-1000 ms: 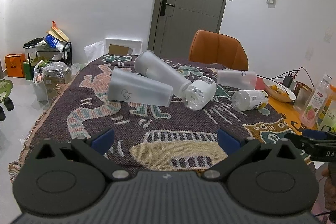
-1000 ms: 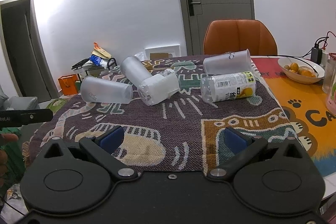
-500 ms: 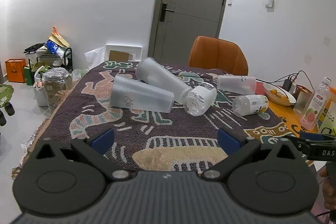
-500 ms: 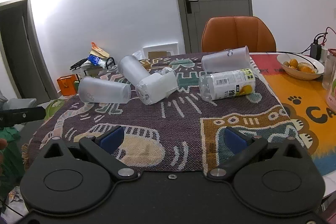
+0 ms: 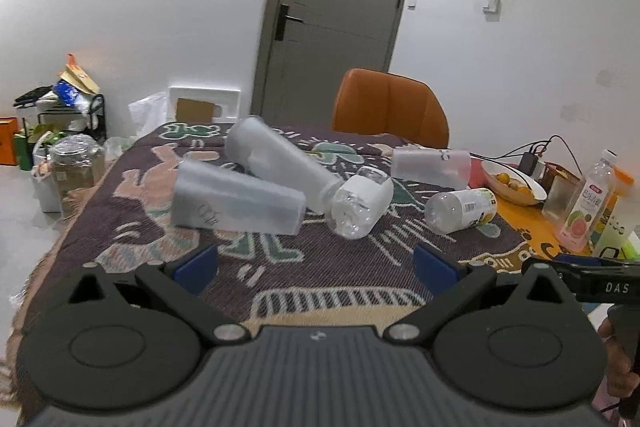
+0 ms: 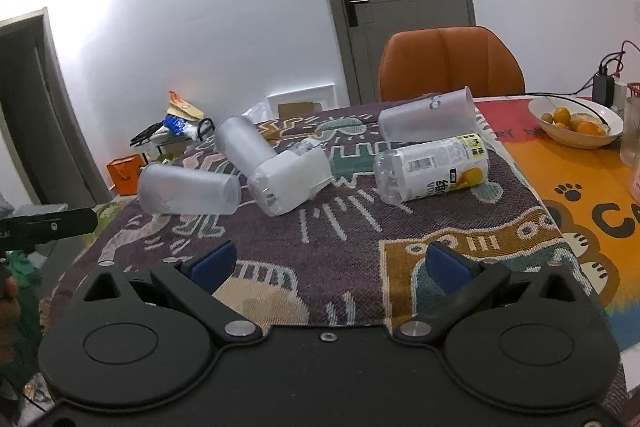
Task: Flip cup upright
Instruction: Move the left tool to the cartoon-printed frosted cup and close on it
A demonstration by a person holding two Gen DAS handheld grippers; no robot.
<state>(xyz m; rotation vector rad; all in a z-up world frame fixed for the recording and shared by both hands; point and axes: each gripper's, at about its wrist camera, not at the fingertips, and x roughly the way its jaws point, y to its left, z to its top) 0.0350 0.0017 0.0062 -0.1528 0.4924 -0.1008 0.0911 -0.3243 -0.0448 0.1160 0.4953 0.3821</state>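
Note:
Three frosted plastic cups lie on their sides on the patterned cloth. The nearest cup (image 5: 236, 202) (image 6: 188, 190) lies at the left, a second cup (image 5: 276, 157) (image 6: 244, 143) lies behind it, and a third cup (image 5: 430, 166) (image 6: 426, 119) lies at the far right. My left gripper (image 5: 316, 265) is open and empty, well short of the nearest cup. My right gripper (image 6: 330, 263) is open and empty, over the cloth's near part.
Two clear bottles (image 5: 362, 201) (image 6: 432, 171) lie among the cups. A fruit bowl (image 6: 574, 123), a drink bottle (image 5: 588, 199) and a glass (image 5: 562, 195) stand on the orange mat at the right. An orange chair (image 5: 390, 111) stands behind the table.
Both grippers have moved forward toward the cups, which look larger and nearer now. The jaws stay open. No object on the cloth has moved.

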